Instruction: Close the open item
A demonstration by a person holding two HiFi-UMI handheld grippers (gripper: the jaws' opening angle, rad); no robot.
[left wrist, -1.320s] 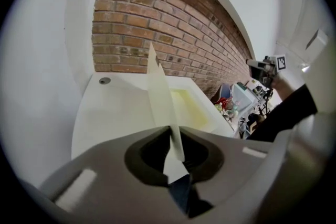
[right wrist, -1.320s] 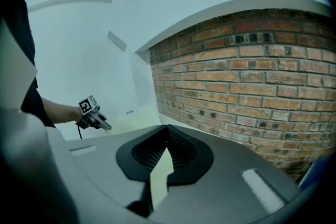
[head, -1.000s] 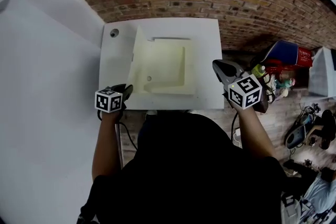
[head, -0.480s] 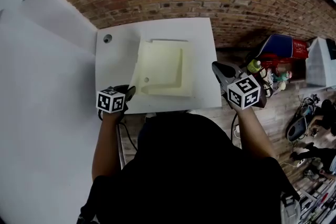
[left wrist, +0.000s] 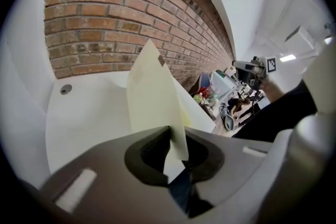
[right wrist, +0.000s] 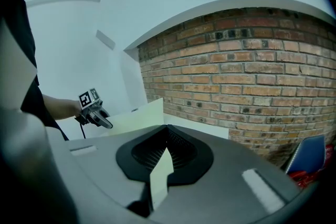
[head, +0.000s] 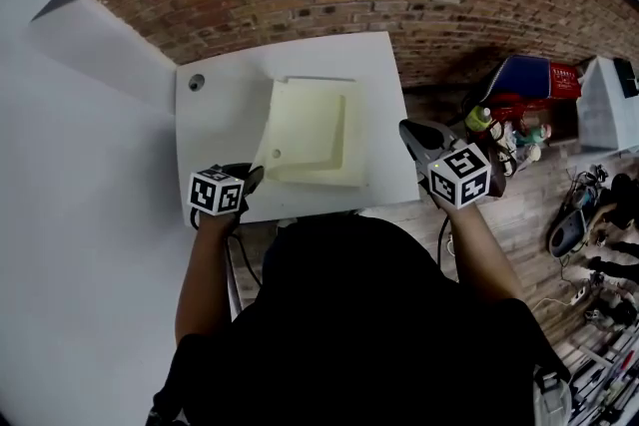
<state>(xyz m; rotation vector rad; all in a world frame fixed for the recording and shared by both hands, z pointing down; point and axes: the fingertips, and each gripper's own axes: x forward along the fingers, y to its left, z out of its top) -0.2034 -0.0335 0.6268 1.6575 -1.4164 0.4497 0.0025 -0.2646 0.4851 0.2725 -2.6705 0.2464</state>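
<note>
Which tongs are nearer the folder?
Left. The left tongs are shut on the raised cover of the folder, at its near corner. The right tongs hang by the right edge of the table, apart from the folder.

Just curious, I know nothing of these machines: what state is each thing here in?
Folder: open, left flap raised off the table.
Left tongs: shut on the raised flap.
Right tongs: shut, holding nothing, off the table's right edge.
</note>
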